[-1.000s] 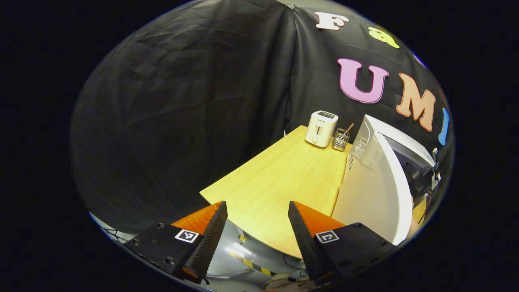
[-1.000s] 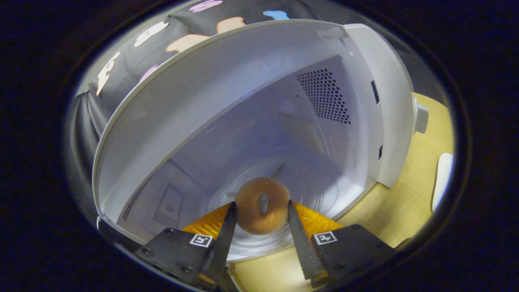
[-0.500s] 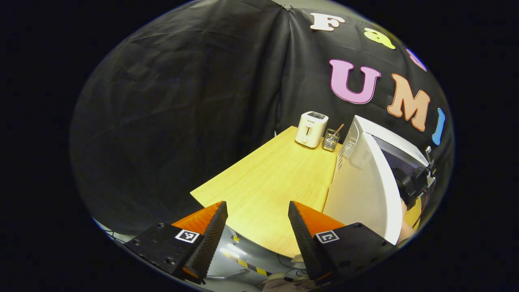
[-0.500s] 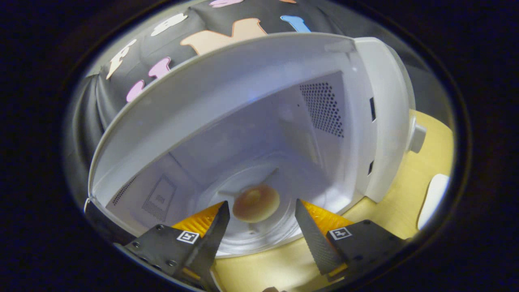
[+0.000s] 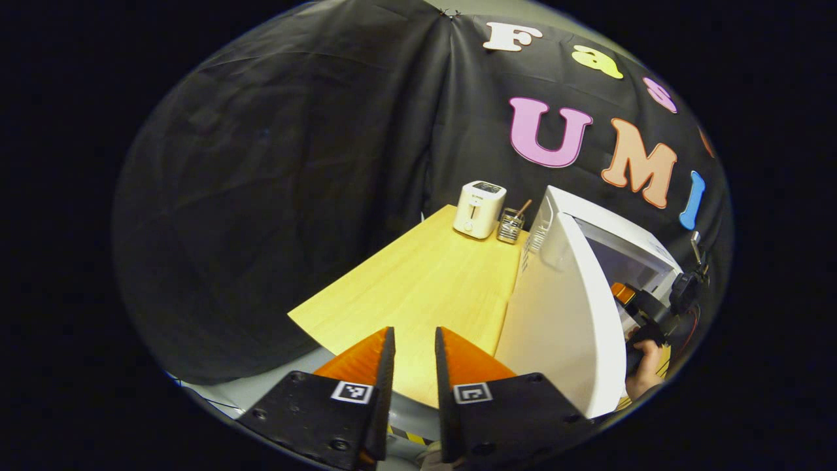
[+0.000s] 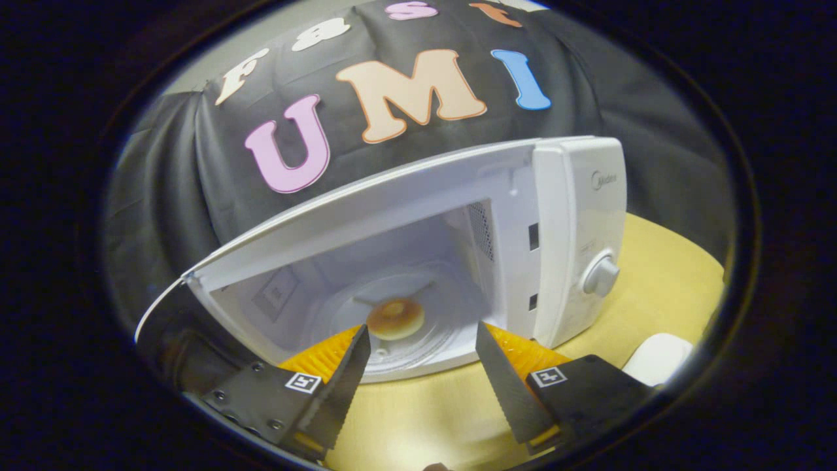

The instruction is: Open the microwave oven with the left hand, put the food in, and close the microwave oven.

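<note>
Microwave: a white microwave oven (image 6: 575, 216) stands on the pale wooden bench (image 6: 660, 275), its cavity exposed and a round white dial (image 6: 600, 276) on the control panel to the right of the cavity.
Door: in the left gripper view the white microwave door (image 5: 562, 327) stands swung wide, edge-on to the camera.
Food: a round, golden-brown doughnut-like bun (image 6: 395, 318) lies on the clear glass turntable (image 6: 418, 340) at the middle of the oven floor, touching neither gripper.
Right hand-held gripper: the right hand-held gripper (image 6: 422, 356) is outside the oven mouth, fingers spread wide and gripping nothing; the bun sits beyond the tips, inside the cavity, lined up with the gap between them but nearer the left finger.
Left hand-held gripper: the left hand-held gripper (image 5: 412, 376) hovers off the near edge of the bench, left of the open door, fingers drawn to a narrow gap with nothing between them.
Far side: past the door, the left gripper view catches a person's hand (image 5: 644, 376) holding the other gripper at the oven front.
Back of bench: a small cream toaster (image 5: 479, 209) and a clear glass holder with a wooden stick (image 5: 510, 227) stand side by side near the black cloth wall.
Foreground: a white rounded object (image 6: 657, 356) rests on the bench, right of the right hand-held gripper.
</note>
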Tool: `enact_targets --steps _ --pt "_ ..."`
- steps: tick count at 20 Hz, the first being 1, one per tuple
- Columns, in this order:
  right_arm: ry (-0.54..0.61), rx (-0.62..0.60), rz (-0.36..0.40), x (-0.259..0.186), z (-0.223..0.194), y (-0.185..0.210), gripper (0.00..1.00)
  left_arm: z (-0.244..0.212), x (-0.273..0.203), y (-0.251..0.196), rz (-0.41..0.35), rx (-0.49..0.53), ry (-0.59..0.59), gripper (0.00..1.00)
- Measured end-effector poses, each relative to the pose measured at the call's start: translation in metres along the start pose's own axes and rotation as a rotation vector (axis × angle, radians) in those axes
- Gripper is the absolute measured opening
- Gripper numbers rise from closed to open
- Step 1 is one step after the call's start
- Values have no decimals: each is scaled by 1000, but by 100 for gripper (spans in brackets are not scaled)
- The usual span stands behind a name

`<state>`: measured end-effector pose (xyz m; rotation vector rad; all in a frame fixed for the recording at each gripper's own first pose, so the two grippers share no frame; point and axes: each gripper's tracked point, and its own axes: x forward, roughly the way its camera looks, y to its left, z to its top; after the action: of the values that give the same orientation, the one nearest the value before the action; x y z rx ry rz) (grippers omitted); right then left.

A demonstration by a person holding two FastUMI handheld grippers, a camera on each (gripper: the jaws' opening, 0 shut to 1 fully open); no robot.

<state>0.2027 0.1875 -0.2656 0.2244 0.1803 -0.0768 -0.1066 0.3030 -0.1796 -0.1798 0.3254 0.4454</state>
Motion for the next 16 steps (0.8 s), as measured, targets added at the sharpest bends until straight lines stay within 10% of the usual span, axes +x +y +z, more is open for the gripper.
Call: enact_targets --steps 4,16 --pt "-6 -69 53 -28 13 -5 92 -10 4 1 -1 63 34 1" --pt "46 -211 85 -132 46 -69 92 -18 -12 -32 -123 248 84 1"
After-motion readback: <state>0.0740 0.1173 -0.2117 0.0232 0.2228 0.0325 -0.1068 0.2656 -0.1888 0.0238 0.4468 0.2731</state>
